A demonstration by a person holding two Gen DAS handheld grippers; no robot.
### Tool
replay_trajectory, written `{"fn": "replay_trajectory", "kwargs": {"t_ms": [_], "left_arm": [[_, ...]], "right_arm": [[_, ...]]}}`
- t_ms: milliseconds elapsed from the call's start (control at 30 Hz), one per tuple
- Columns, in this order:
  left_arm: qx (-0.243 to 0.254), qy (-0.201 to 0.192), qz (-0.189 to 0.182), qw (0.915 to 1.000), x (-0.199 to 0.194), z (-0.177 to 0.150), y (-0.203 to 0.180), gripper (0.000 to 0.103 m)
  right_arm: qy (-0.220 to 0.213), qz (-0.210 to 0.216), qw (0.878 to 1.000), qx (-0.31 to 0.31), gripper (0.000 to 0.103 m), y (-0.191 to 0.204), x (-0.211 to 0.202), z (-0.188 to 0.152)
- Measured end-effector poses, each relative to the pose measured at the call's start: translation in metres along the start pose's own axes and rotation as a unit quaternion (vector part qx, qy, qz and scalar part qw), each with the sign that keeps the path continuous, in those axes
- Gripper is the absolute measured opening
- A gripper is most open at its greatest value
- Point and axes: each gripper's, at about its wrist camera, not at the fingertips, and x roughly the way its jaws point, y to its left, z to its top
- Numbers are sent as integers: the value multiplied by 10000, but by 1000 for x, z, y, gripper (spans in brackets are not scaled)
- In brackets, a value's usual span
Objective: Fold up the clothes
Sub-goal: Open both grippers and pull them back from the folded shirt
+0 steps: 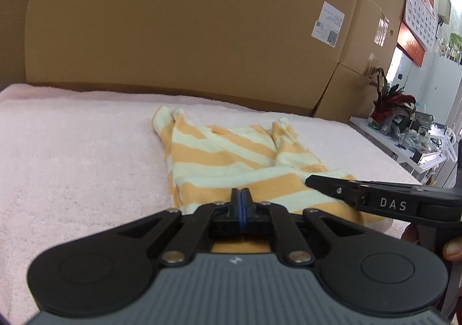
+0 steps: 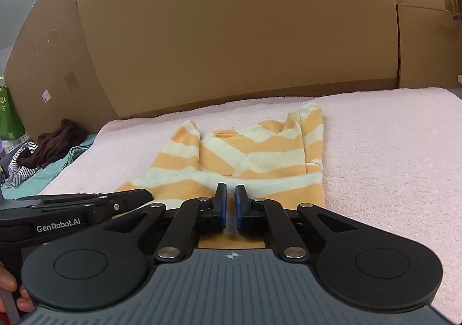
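At the bottom of each wrist view, the left gripper [image 1: 241,195] is closed, and the right gripper [image 2: 229,195] shows a narrow gap; whether either pinches cloth, I cannot tell. Mid-frame, the striped shirt [image 1: 231,157] lies on a pink towel [image 1: 72,151], with cardboard boxes [image 1: 173,22] behind.

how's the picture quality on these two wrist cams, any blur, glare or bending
Left wrist view: fisheye bows the cardboard boxes, dark vignette in the corners, striped shirt fairly sharp, bright washed-out area at far right. Right wrist view: same bowing, glare top left, soft focus on the right gripper body up close.
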Motion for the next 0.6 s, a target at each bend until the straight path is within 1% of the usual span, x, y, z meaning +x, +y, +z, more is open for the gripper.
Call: {"fn": "replay_trajectory", "kwargs": {"t_ms": [100, 133, 200, 233, 267, 300, 333, 400, 467, 533, 567, 600], "left_arm": [[118, 16, 64, 9999, 0, -1, -2, 6], [109, 11, 57, 9999, 0, -2, -2, 6], [-3, 43, -5, 10000, 0, -1, 2, 6], [-53, 58, -31, 10000, 1, 0, 4, 6], [-100, 73, -55, 9999, 2, 0, 5, 6], [-98, 75, -48, 9999, 3, 0, 5, 6], [-84, 74, -35, 9999, 3, 0, 4, 6], [-64, 72, -15, 10000, 3, 0, 2, 6], [-94, 51, -38, 9999, 2, 0, 3, 7], [-185, -85, -57, 9998, -5, -3, 7, 7], [-206, -196, -41, 9996, -11, -4, 7, 6], [-221, -316, -19, 9993, -17, -5, 7, 6]], "right_arm": [[-15, -43, 9998, 189, 3, -4, -5, 0], [-87, -74, 9996, 268, 2, -6, -10, 0], [-324, -90, 9983, 466, 4, -13, -21, 1], [-325, -137, 9979, 538, 4, -18, -22, 1], [-236, -213, 9978, 590, 4, -24, -19, 0], [-147, -289, 9974, 642, 0, -30, -16, -1], [-102, -252, 9965, 797, 0, -37, -14, -2], [-78, -41, 9928, 1199, 0, -51, -11, 0], [-109, -2, 9903, 1385, 0, -56, -11, 0], [-247, -100, 9880, 1522, 0, -55, -19, -2], [-330, -158, 9879, 1504, 0, -54, -24, -3], [-414, -175, 9899, 1341, 3, -49, -32, -4]]}}
